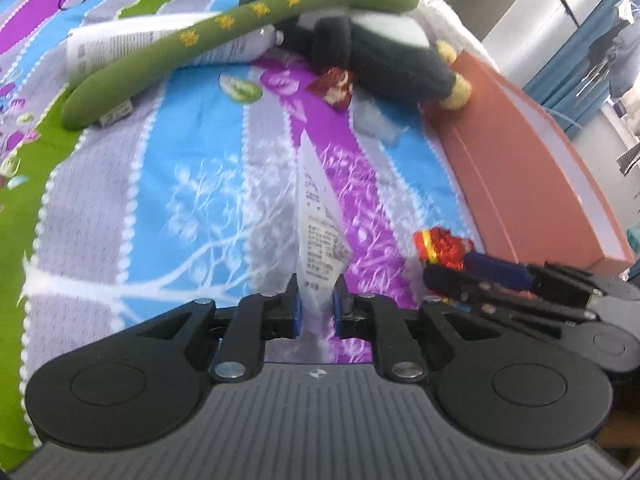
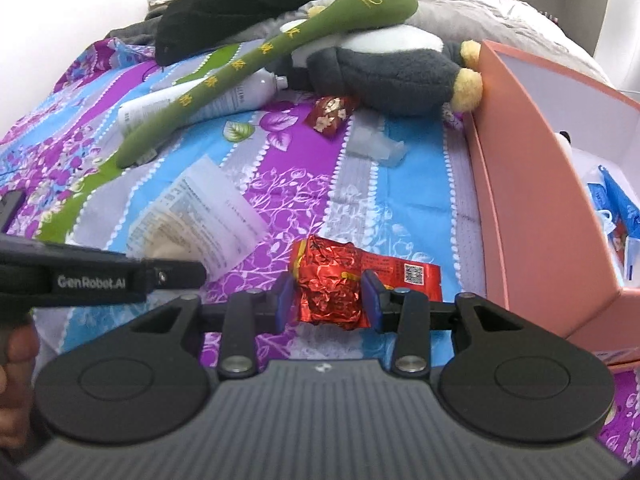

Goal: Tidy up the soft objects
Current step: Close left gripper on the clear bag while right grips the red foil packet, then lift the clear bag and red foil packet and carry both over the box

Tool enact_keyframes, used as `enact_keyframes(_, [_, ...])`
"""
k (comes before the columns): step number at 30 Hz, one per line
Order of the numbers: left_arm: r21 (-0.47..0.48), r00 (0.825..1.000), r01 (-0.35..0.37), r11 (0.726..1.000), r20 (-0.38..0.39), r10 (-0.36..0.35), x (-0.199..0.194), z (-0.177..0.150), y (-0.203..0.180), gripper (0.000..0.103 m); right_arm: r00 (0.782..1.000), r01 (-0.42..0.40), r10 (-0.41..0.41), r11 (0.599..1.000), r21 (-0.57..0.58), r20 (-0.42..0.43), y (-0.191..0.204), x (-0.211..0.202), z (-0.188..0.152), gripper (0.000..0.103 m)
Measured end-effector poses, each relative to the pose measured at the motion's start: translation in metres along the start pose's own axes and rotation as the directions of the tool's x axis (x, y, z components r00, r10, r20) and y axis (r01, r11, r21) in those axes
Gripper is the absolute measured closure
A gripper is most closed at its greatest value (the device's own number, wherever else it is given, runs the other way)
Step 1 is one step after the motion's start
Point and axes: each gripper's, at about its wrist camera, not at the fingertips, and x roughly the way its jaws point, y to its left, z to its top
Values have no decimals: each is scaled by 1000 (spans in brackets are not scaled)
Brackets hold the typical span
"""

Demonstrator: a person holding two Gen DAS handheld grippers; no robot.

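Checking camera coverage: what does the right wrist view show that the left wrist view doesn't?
Right wrist only: the pink box's white interior with blue packets inside, and a black garment behind the toys. Left wrist only: blue curtains past the box. Both: green plush snake, grey penguin plush, white bottle, clear printed packet between the left hand-held gripper's pads, and red foil packet in the right hand-held gripper.
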Motion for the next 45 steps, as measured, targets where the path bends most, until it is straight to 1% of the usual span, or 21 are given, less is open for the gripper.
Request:
enact_keyframes(2, [-1, 1000, -19, 1000, 7, 19, -5, -3, 2, 49, 1000, 3, -3, 1000, -7, -2, 2, 0, -1, 60])
enact_keyframes(3, [5, 999, -35, 999, 20, 35, -10, -4, 2, 43, 1000, 2, -2, 1000, -10, -6, 3, 0, -2, 60])
enact_keyframes(4, [15, 998, -52, 999, 30, 52, -14, -6, 3, 42, 1000, -2, 2, 1000, -11, -9, 3, 0, -2, 62])
enact_keyframes(7, [27, 996, -83, 996, 48, 81, -25, -8, 6, 42, 1000, 0, 0, 1000, -21, -18, 5, 0, -2, 56])
enact_keyframes(9, [36, 993, -101, 994, 69, 98, -31, -7, 6, 42, 1000, 5, -6, 1000, -26, -23, 6, 1, -3, 56])
enact_keyframes(12, [75, 989, -121, 990, 95, 113, -35, -6, 3, 42, 1000, 1, -2, 1000, -13, -31, 6, 5, -5, 56])
enact_keyframes(18, [128, 992, -110, 986, 73, 101, -17, -4, -3, 42, 999, 10, -12, 999, -46, -42, 11, 14, -9, 56])
enact_keyframes(22, [149, 990, -139, 979, 46, 134, 3, -2, -5, 42, 999, 13, -15, 999, -51, -46, 8, 19, -11, 56])
enact_keyframes(26, [177, 988, -152, 972, 46, 146, 11, -2, -8, 42, 999, 5, -7, 999, -49, -39, 5, 22, -16, 54])
enact_keyframes(28, [189, 987, -159, 969, 43, 153, 14, -2, -10, 42, 999, 5, -7, 999, -46, -33, 4, 23, -16, 55])
enact_keyframes(31, [198, 986, -168, 966, 42, 162, 17, -1, -13, 46, 1000, 9, -10, 999, -51, -27, 6, 24, -17, 57])
enact_keyframes(32, [200, 985, -170, 965, 42, 165, 18, -1, -13, 49, 1000, 14, -15, 998, -56, -25, 6, 24, -17, 58])
enact_keyframes(35, [199, 984, -178, 964, 44, 172, 20, -1, -15, 54, 1000, 17, -18, 998, -54, -21, 5, 24, -18, 61])
enact_keyframes(39, [184, 984, -176, 967, 45, 171, 18, -1, -17, 65, 1000, 16, -17, 999, -49, -17, 3, 22, -16, 65])
enact_keyframes(42, [172, 985, -171, 970, 47, 165, 15, -1, -17, 71, 1000, 15, -16, 999, -45, -14, 3, 19, -16, 66])
enact_keyframes(45, [158, 986, -163, 974, 50, 157, 11, -3, -18, 73, 1000, 11, -11, 999, -42, -8, 3, 15, -15, 66])
